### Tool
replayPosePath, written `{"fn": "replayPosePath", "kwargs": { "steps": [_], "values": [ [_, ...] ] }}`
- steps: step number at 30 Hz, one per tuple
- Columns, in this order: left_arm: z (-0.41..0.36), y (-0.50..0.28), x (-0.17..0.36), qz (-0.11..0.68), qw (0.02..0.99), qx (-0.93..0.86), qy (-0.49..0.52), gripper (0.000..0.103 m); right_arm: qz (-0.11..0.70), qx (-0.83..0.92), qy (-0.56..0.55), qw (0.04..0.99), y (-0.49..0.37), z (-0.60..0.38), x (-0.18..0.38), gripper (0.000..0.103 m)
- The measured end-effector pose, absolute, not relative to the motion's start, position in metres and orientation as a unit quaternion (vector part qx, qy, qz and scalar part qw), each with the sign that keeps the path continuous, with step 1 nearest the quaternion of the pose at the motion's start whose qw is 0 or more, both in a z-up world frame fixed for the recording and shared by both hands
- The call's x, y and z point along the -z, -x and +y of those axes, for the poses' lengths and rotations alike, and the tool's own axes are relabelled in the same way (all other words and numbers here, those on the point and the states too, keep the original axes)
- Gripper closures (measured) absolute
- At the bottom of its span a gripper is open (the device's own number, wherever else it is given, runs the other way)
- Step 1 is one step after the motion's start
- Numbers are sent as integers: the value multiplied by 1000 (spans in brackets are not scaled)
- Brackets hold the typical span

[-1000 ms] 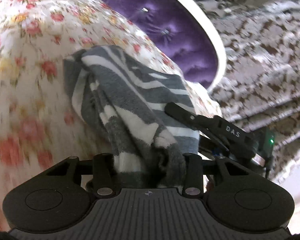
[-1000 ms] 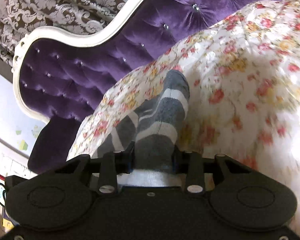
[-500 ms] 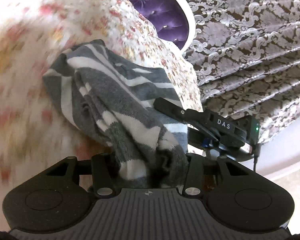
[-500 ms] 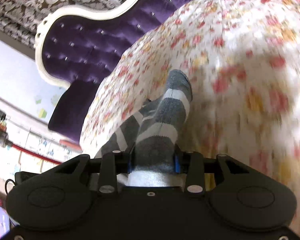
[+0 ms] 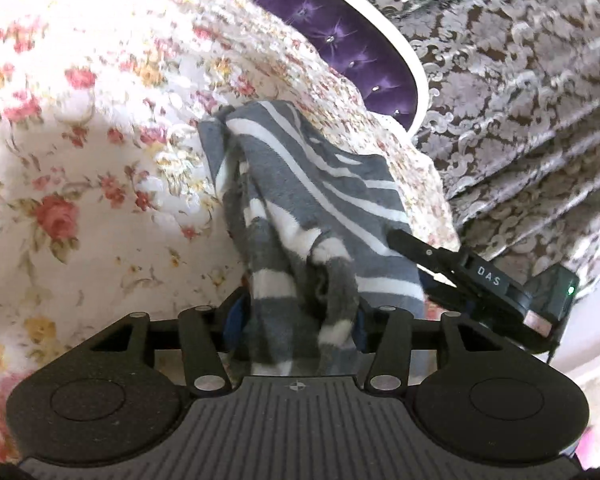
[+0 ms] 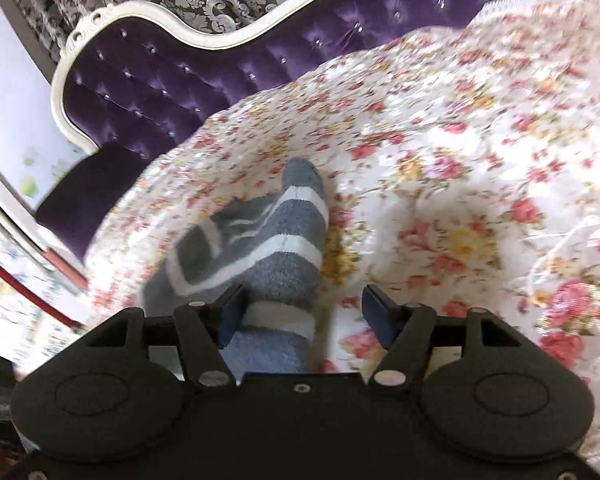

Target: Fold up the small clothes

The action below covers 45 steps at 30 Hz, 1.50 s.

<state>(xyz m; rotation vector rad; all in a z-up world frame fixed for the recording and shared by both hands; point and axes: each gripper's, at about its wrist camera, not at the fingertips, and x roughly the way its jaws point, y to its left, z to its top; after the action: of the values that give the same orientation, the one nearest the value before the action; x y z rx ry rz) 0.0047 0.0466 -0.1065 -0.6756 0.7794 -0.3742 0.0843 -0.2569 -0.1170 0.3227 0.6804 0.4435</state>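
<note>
A grey sock with white stripes (image 5: 300,200) lies bunched on the floral bedspread (image 5: 80,160). My left gripper (image 5: 296,320) is shut on its near end, the fabric pinched between the blue pads. In the right wrist view the same sock (image 6: 268,252) lies with its toe pointing away. My right gripper (image 6: 304,316) is open; the sock rests against its left pad (image 6: 232,312), and the right pad stands apart from it. The right gripper's body (image 5: 480,280) shows at the sock's right edge in the left wrist view.
The floral bedspread (image 6: 460,160) covers the bed. A purple tufted headboard with a white frame (image 6: 160,72) stands behind, also in the left wrist view (image 5: 340,40). Patterned grey-brown curtains (image 5: 520,120) hang beyond. The bed edge drops off at the left in the right wrist view.
My right gripper has opened and let go of the sock, which now lies on the bedspread. My left gripper keeps its hold; both views have swung.
</note>
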Motion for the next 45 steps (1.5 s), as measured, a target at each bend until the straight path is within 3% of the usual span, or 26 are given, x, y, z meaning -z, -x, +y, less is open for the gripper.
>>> {"fn": "replayPosePath", "kwargs": {
  "steps": [5, 9, 13, 25, 31, 35, 45],
  "values": [
    [37, 11, 102, 350, 887, 159, 255, 46, 307, -185, -128, 925, -72, -252, 120, 25],
    [25, 24, 95, 334, 914, 127, 191, 32, 297, -175, -120, 931, -64, -252, 120, 22],
    [25, 37, 87, 314, 931, 92, 164, 28, 286, -159, -109, 939, -55, -257, 115, 16],
    [5, 21, 47, 247, 962, 58, 104, 22, 253, -165, -98, 948, -19, -261, 99, 2],
    [-5, 0, 70, 276, 960, 3, 36, 22, 250, -183, -85, 947, -10, -252, 95, 0],
    [4, 2, 82, 280, 959, -30, 25, 14, 247, -192, -83, 946, -6, -249, 93, 0],
    [3, 22, 48, 284, 956, -75, 17, 15, 254, -210, -76, 941, 4, -239, 94, 0]
  ]
}}
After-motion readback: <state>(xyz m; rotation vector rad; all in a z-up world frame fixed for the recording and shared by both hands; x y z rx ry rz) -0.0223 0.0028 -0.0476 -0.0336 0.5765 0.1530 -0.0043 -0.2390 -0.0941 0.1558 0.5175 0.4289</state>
